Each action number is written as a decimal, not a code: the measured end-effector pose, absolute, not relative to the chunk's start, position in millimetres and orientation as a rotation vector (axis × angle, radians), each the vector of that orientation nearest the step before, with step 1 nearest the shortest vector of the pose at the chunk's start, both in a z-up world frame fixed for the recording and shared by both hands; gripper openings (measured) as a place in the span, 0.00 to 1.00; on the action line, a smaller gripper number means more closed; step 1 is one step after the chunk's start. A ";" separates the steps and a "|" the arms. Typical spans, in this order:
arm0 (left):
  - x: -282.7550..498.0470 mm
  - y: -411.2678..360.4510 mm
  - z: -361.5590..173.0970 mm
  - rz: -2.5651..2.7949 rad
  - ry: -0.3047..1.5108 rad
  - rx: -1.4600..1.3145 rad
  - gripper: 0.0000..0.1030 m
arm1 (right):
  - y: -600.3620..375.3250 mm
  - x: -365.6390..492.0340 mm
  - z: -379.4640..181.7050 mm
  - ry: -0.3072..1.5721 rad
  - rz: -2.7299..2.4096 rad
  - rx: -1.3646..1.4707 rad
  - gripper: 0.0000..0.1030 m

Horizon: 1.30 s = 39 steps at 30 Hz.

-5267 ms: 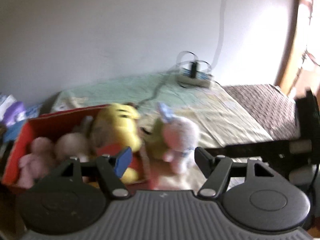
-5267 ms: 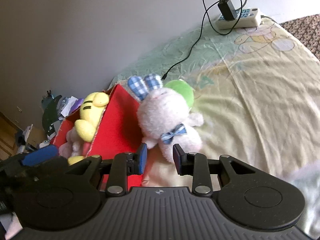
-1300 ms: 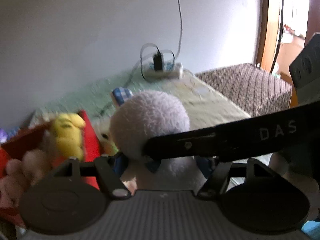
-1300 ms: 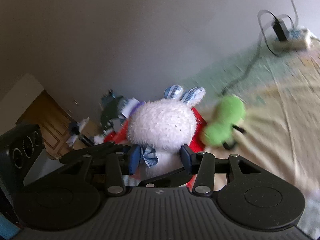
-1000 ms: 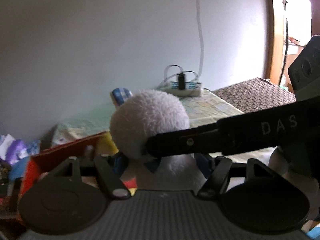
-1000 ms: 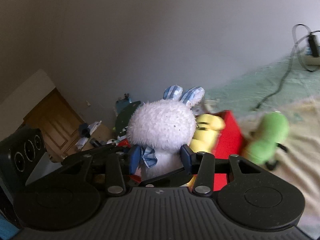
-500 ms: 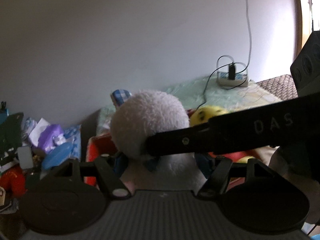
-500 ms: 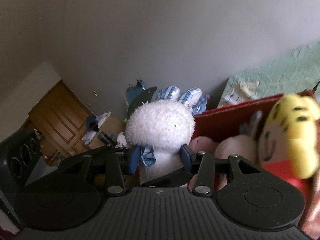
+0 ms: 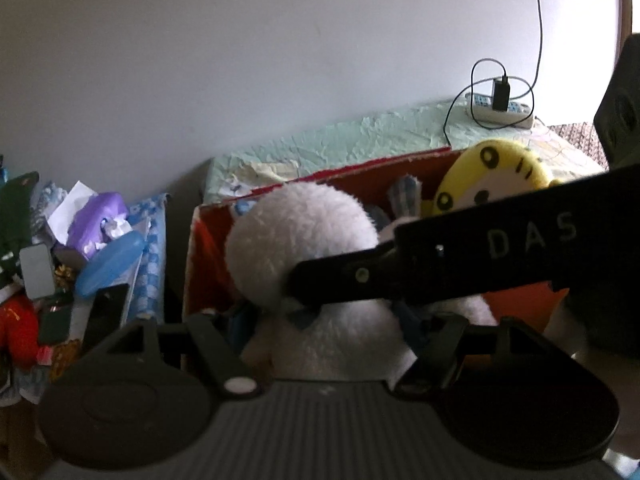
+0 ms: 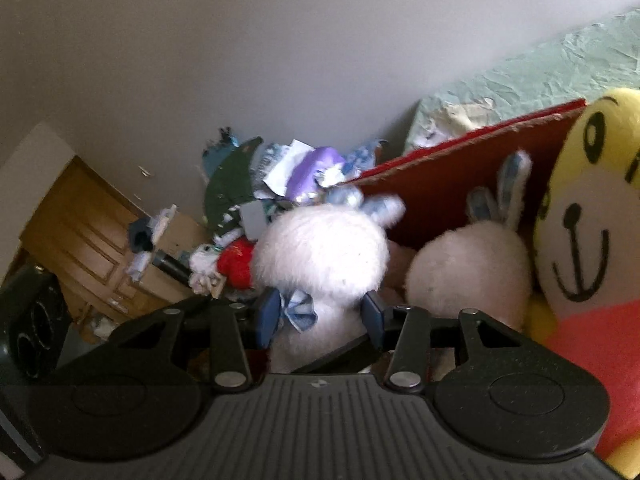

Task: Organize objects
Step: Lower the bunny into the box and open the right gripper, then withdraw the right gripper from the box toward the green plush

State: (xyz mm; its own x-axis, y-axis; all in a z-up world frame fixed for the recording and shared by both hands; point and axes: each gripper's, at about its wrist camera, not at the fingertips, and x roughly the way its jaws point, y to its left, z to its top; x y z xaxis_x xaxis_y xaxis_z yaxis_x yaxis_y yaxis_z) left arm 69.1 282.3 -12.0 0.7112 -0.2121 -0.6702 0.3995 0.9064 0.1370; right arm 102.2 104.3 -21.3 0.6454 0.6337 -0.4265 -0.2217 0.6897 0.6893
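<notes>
Both grippers hold a fluffy white plush bunny [image 9: 304, 236] with blue checked ears and bow. My left gripper [image 9: 326, 320] is shut on its body. My right gripper [image 10: 320, 314] is shut on its neck, and the bunny [image 10: 324, 256] is over the left end of the red box [image 10: 460, 160]. The right gripper's black finger [image 9: 460, 264], marked DAS, crosses the left wrist view. The red box [image 9: 208, 248] holds a yellow tiger plush [image 10: 592, 240] and a pale bunny plush [image 10: 468, 276].
A pile of clutter with a purple bag [image 9: 94, 220], papers and a red item [image 9: 16, 328] lies left of the box. A power strip with charger [image 9: 500, 106] sits on the green bed sheet [image 9: 360, 140]. A wooden door [image 10: 80, 232] stands at the far left.
Both grippers have carried the white bunny leftward from the bed and lowered it over the left end of the red box. The green plush has left the views.
</notes>
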 end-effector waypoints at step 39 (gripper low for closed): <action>73.0 264.5 -24.4 -0.323 0.770 0.325 0.67 | 96.1 103.7 -31.8 0.776 0.414 0.584 0.30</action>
State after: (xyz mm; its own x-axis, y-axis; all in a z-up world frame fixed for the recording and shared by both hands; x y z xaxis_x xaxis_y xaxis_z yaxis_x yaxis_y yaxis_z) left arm 73.0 264.5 -24.4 0.6741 -0.1648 -0.7200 0.3988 0.9017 0.1670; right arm 103.7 96.1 -31.8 0.6477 0.5474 -0.5300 -0.1346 0.7669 0.6275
